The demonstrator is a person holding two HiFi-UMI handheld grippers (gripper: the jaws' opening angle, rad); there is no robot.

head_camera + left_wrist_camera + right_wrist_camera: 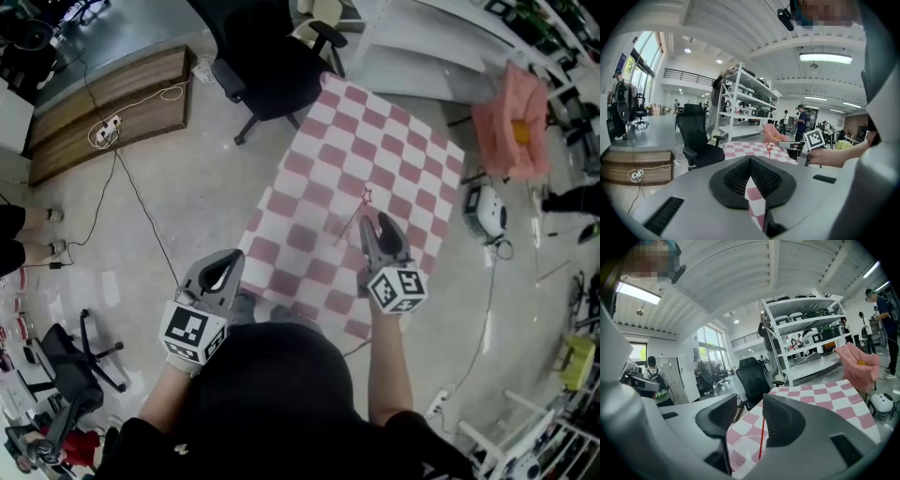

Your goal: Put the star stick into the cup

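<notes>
My right gripper is open, w/ a clear gap between the two black pads. In the right gripper view the star stick shows as a thin red line running through that gap. It sits closer to the right-hand pad than the left, and the pads aren't pinching it. Its lower end drops inside the rim of a clear cup that stands on the pink-and-white check cloth right under my jaws (the cup is see-through, so it's easy to miss, and from the head view I can barely pick it out).

From the head view the star stick leans. The star end is up and away from me, and the bottom end is down near the tips of my right gripper.

My left gripper is off to the left, near the cloth's near-left edge and well apart from the stick. In its own view the left gripper has its tips together and nothing clamped between them. Only check cloth shows through the slot lower down. The star is small, further along the cloth.

A black office chair stands beyond the cloth's far corner.
</notes>
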